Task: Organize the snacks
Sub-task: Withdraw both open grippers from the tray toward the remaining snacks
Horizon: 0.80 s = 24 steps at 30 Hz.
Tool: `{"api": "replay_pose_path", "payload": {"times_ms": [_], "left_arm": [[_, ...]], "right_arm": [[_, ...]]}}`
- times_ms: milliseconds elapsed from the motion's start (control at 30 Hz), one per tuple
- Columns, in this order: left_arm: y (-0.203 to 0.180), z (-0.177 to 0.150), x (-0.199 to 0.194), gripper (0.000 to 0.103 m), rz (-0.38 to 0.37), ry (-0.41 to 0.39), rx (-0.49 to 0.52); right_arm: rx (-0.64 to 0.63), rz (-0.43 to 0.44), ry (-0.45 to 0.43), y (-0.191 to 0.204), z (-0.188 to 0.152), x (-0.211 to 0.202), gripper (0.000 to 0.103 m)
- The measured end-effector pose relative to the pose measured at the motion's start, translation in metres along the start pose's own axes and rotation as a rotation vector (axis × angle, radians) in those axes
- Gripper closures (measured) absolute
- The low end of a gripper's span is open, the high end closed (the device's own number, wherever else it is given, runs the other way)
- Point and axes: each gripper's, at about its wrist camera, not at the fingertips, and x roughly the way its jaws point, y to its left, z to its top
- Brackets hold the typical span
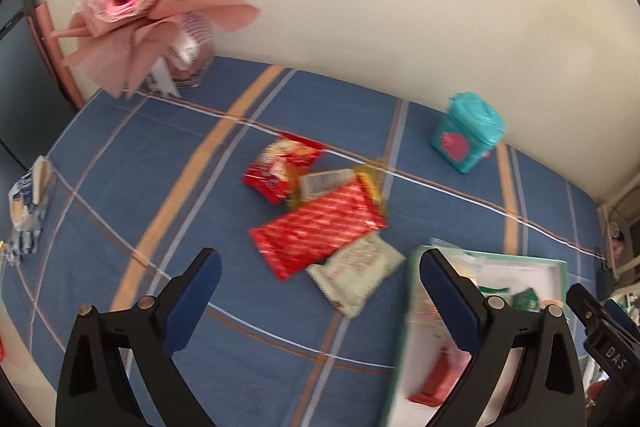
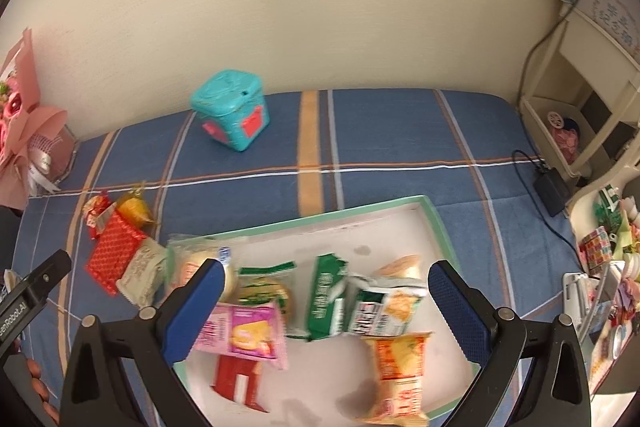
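Both grippers stand over a blue plaid cloth [image 2: 400,131]. The left gripper [image 1: 320,291] has its jaws spread wide and empty, above a loose cluster of snacks on the cloth: a red patterned packet [image 1: 320,231], a white packet [image 1: 356,275] and a red pouch [image 1: 280,167]. The right gripper [image 2: 326,301] has its jaws fully apart, holding nothing, over a green-rimmed tray [image 2: 436,223] containing a pink packet [image 2: 244,335], green packets [image 2: 324,295] and an orange packet [image 2: 400,375]. A teal container [image 2: 232,111] stands near the wall.
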Motion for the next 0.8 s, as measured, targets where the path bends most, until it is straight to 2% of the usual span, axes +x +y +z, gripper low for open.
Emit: {"api": "replay_pose_path", "payload": {"times_ms": [467, 800], "left_arm": [[0.089, 0.013, 0.007, 0.004, 0.116, 0.007, -0.117], [0.108, 0.013, 0.013, 0.004, 0.113, 0.015, -0.147]], "right_arm": [[-0.115, 0.094, 0.027, 0.099, -0.013, 0.005, 0.000], [-0.192, 0.133, 0.028, 0.162, -0.026, 0.014, 0.000]]}}
